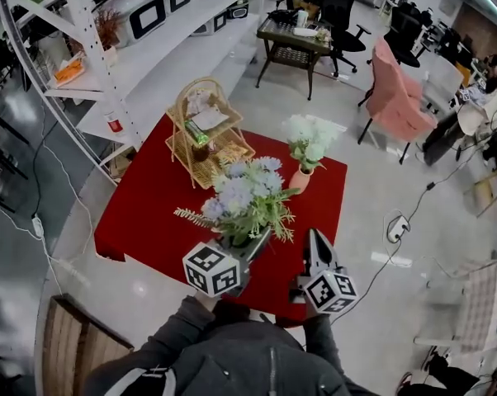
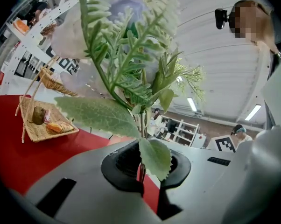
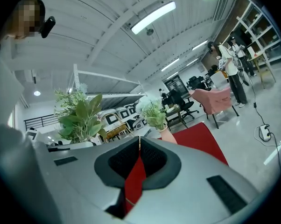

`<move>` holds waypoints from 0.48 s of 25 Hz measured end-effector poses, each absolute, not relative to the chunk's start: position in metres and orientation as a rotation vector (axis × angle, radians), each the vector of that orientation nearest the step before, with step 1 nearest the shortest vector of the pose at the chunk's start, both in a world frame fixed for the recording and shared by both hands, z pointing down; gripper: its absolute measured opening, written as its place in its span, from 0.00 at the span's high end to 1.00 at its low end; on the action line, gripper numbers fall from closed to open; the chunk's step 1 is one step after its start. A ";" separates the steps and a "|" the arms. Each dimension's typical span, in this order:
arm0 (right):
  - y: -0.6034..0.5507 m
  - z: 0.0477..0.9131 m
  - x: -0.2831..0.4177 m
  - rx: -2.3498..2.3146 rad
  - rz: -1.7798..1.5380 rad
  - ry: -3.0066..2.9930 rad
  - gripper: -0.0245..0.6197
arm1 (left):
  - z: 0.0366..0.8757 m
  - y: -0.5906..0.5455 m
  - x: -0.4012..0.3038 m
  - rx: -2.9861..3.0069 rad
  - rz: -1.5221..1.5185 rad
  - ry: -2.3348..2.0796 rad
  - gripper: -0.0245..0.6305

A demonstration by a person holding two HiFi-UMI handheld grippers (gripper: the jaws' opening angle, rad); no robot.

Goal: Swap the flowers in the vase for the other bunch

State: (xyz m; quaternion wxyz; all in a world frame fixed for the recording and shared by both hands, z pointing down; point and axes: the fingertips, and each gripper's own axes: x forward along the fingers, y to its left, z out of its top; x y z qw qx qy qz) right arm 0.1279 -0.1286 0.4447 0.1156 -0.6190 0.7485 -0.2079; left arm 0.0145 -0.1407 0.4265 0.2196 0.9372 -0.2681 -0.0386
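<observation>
My left tool (image 2: 141, 164) clamped on stems of pale-blue artificial flower bunch with green leaves (image 1: 244, 195). I hold bunch upright over red-clothed surface (image 1: 141, 213), nearer me than small pink vase (image 1: 300, 180). Vase holds white flower bunch (image 1: 308, 139). My right tool (image 3: 139, 141) closed, empty, also my side of vase. Wicker basket stand (image 1: 207, 130) left of vase.

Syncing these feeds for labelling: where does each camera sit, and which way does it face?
Head view: on the person's head, looking steeply down at the red table; sleeves, left gripper and right gripper show.
Left gripper view: on that gripper, looking along its jaws, shut on the blue bunch's stems, toward the wicker basket.
Right gripper view: on that gripper, along its shut, empty jaws, toward the vase of white flowers.
Shared: the blue bunch appears in all three.
</observation>
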 end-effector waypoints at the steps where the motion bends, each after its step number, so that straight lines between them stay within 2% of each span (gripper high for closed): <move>1: -0.132 0.445 0.130 -1.825 -0.605 2.186 0.94 | 0.427 -0.146 0.015 2.593 -0.106 -0.734 0.92; 12: -0.160 0.456 0.139 -1.911 -0.616 2.179 0.94 | 0.441 -0.186 0.022 2.594 -0.077 -0.685 0.92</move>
